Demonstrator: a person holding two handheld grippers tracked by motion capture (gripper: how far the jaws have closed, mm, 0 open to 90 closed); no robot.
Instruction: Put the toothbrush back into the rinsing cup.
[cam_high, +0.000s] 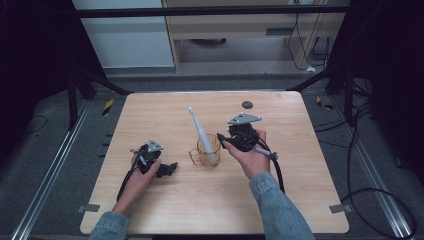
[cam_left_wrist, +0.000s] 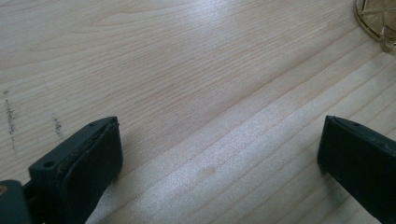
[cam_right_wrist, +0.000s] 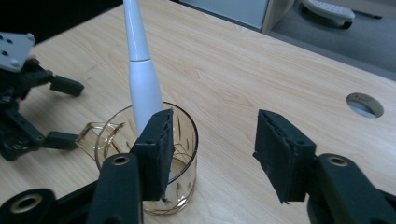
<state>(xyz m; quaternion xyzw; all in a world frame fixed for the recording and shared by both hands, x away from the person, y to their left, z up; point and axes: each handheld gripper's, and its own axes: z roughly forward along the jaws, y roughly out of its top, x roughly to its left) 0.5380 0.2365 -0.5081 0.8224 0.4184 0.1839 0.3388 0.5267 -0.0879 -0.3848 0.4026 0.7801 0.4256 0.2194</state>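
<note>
Here, right tool (cam_right_wrist: 212, 154) open beside amber cup (cam_right_wrist: 154, 163), toothbrush (cam_right_wrist: 140, 79) head cropped, left tool (cam_left_wrist: 219, 163) open, empty.

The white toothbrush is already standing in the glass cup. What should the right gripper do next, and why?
Probably pull the right gripper back from the cup. The toothbrush leans inside the cup, and the open jaws hold nothing, so the job there looks finished.

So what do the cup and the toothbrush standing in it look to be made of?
Cup: clear amber-tinted glass or hard plastic; the table shows through its wall, the rim glints, and a handle sticks out on one side. The look leaves open which of the two.
Toothbrush: smooth white plastic with a soft sheen and a seam where the slim neck joins the thicker body.
</note>
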